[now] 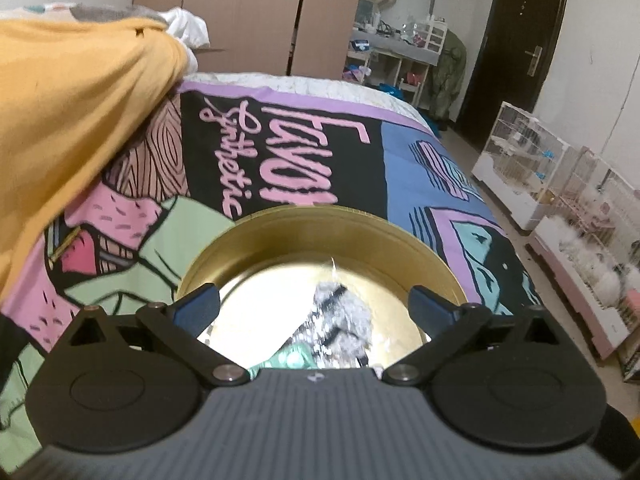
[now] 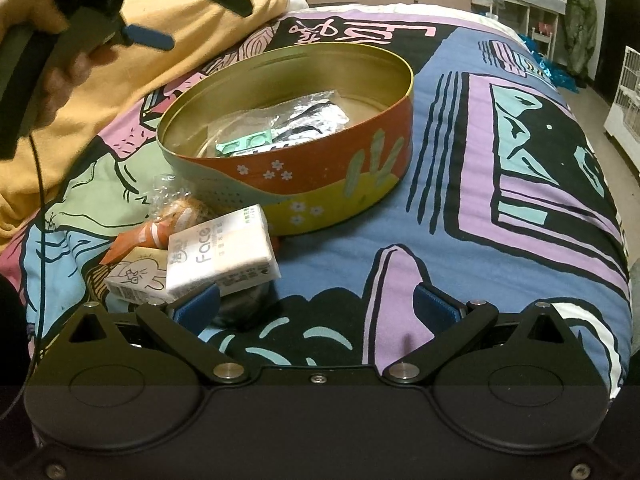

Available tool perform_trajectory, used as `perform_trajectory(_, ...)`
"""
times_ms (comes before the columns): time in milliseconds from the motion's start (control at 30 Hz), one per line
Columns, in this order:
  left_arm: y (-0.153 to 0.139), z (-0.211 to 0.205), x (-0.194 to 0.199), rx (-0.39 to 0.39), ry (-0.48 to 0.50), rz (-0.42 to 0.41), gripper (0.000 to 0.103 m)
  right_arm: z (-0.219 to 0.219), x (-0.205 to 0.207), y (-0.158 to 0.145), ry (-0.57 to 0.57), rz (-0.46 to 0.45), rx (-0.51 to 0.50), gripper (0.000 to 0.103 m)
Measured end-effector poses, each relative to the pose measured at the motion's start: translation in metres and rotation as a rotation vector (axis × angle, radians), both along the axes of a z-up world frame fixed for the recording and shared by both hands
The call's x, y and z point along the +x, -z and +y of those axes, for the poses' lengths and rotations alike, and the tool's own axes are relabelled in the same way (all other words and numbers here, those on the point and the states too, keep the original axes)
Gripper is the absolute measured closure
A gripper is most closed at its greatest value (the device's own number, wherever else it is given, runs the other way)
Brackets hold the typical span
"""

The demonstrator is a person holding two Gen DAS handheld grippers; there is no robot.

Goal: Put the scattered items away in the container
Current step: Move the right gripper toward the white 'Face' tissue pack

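A round tin (image 2: 320, 184) with a gold inside stands on the patterned bedspread (image 2: 500, 184). In it lie a silver packet (image 2: 312, 116) and a green blister pack (image 2: 244, 142). My left gripper (image 1: 314, 304) hangs open just above the tin's rim (image 1: 320, 216); the silver packet (image 1: 344, 312) shows blurred below its spread fingers, touching neither. In the right wrist view the left gripper (image 2: 206, 26) is at the upper left. My right gripper (image 2: 316, 302) is open and empty. By its left finger lie a tissue pack (image 2: 222, 252), a small white box (image 2: 136, 276) and a wrapped snack (image 2: 180, 216).
A yellow garment (image 2: 100, 92) is heaped on the bed left of the tin. A dark round object (image 2: 248, 308) peeks from under the tissue pack. The bed's edge drops off on the right, with pet cages (image 1: 520, 168) on the floor beyond. A black cable (image 2: 38, 200) hangs at the left.
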State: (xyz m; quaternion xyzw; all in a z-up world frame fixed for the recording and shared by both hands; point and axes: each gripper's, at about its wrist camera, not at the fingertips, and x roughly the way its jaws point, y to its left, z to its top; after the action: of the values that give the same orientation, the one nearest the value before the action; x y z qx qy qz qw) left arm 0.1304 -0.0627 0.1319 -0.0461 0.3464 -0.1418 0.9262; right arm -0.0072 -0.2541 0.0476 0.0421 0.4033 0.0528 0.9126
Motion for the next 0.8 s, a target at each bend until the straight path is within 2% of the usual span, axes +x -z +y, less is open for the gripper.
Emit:
perform_trajectory(433,0.026,0.035,-0.038,-0.016,-0.008,0.020,0.000,0.000,0.001,0.005,0.005,0.012,-0.012,0.000)
perform_trajectory(800,0.046,0.054,-0.081,-0.009,0.001,-0.020,0.000,0.002,0.001,0.007,-0.005,0.016,-0.016,0.000)
